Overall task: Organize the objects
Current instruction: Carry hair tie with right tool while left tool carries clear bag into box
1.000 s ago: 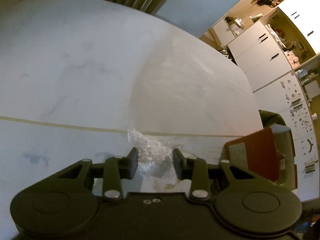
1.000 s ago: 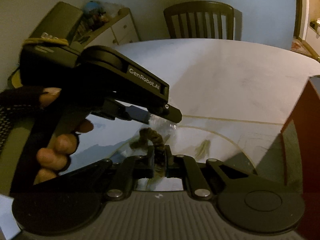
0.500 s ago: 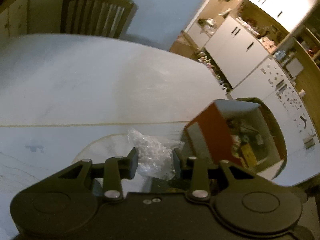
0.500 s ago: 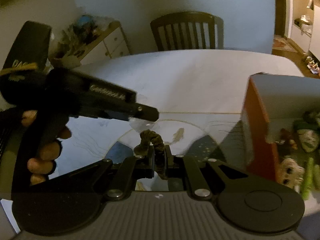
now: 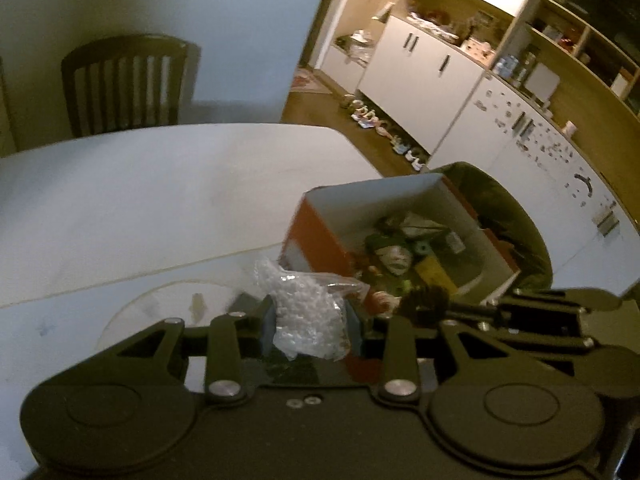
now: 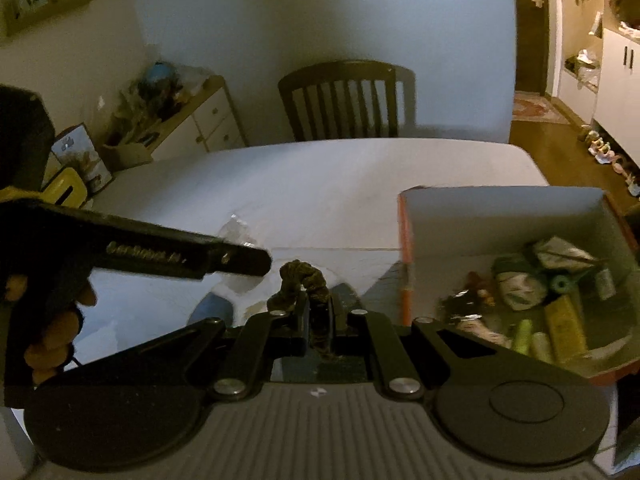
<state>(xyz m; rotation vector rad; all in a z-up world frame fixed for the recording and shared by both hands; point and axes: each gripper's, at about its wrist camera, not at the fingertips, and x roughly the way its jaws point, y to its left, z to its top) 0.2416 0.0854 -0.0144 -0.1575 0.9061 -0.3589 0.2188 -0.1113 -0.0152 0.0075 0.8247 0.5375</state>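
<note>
Both tongs carry something above the white desk, beside the open orange box.

The left tongs (image 5: 308,326) stand partly closed, their pads pressing on a small clear plastic bag of white beads (image 5: 306,316), held up off the desk (image 5: 160,208). The right tongs (image 6: 316,314) are squeezed nearly together on a dark, twisted scrunchie-like band (image 6: 306,280) that loops up above the fingertips. A bare-fingered gloved hand (image 6: 48,320) grips the left tool at the left side of the right wrist view. The orange box (image 6: 404,264), white inside, sits near the desk's right edge, just right of both tongs, and holds a jumble of small items. A dark slatted chair (image 6: 344,100) stands at the far side of the desk.
</note>
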